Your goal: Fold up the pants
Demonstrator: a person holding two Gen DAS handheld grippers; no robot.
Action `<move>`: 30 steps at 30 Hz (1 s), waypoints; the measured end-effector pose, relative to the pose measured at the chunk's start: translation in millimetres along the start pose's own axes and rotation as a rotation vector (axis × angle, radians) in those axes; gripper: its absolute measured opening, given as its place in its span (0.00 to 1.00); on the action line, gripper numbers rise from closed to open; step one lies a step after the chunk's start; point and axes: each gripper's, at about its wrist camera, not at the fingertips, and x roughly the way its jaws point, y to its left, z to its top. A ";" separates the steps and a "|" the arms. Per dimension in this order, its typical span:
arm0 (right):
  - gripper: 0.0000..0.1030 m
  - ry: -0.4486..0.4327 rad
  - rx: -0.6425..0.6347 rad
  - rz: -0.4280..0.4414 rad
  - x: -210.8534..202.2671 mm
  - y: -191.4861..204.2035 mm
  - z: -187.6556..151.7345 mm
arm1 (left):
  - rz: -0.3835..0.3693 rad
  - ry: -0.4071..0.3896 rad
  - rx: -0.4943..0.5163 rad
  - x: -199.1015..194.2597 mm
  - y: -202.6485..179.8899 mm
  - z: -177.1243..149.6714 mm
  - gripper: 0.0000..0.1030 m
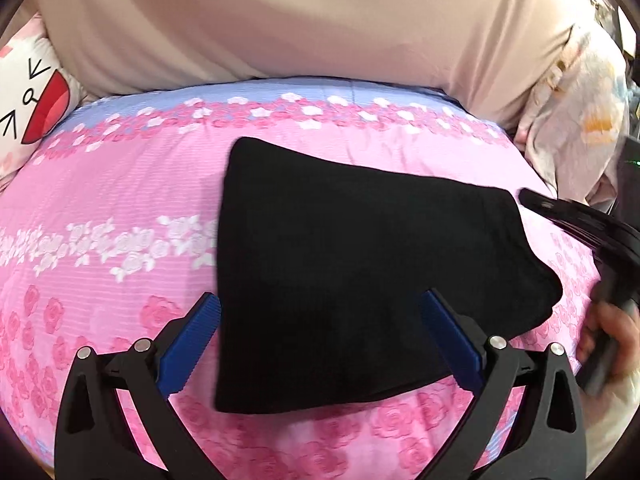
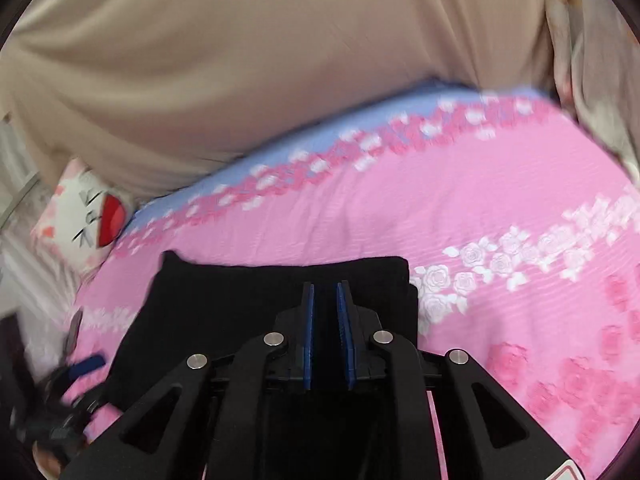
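1. Black pants [image 1: 360,280], already folded into a compact bundle, lie on a bed spread with a pink floral sheet [image 1: 120,200], nearer the foot of the sheet than its blue top band.

2. Left tongs [image 1: 320,320] hover over the near edge of the pants with their blue pads spread wide, one on each side of the bundle and gripping nothing.

3. Right tongs [image 2: 325,320] sit over the same bundle, their pads drawn to a narrow slit; no cloth can be made out between them against the black fabric beneath.

4. Seen from the left wrist, the right tongs appear as a blurred dark shape at the right corner of the pants, a hand [image 1: 608,344] behind them.

5. Risk from here: one corner of the pants bulges out to the right, and any sweep by the nearly closed right tongs could snag that flap and drag the layers open.

6. Soft bedding adds a second hazard; pressing down unevenly could slide the bundle and skew its edges.

7. A cartoon pillow [image 1: 28,108] lies well away, beyond the pants.
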 end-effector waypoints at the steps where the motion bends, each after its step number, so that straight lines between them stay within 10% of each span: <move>1: 0.17 0.037 -0.014 0.015 1.2 -0.2 -7.4 | 0.001 0.005 0.004 2.9 -2.8 -1.4 0.95; 5: 0.29 0.087 0.014 -0.158 12.7 -30.2 -27.0 | 0.091 0.017 0.058 14.9 -19.5 -5.5 0.95; 12: 0.44 -0.005 -0.062 -0.105 -63.4 -24.9 -65.4 | -0.009 -0.033 0.158 -13.0 -52.5 -7.6 0.95; 30: 0.54 0.009 0.039 -0.047 -66.1 -51.5 -110.3 | -0.171 0.084 0.468 50.0 -151.3 -18.3 0.85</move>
